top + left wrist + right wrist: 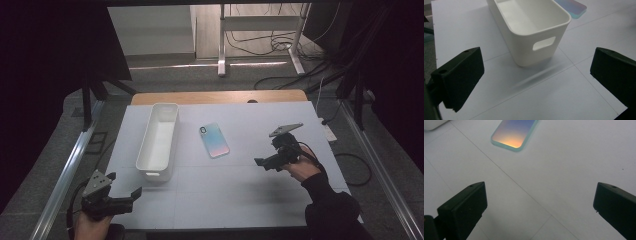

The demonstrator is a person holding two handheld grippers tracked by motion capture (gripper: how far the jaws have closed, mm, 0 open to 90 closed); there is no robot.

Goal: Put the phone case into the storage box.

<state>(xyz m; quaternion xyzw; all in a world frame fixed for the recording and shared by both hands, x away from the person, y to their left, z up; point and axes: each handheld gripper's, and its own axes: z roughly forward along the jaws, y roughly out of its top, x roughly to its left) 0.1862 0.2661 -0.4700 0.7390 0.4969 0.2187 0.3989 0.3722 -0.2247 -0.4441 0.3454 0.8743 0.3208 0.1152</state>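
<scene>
Readable text: none in any view.
Phone [215, 140]: its back shows a pink-to-blue colour fade, with no brand or lettering legible.
White bin [159, 137]: plain walls, no label or mark.
Table [240, 195]: pale sheet with thin ruled lines only, no numbers or signs.
</scene>
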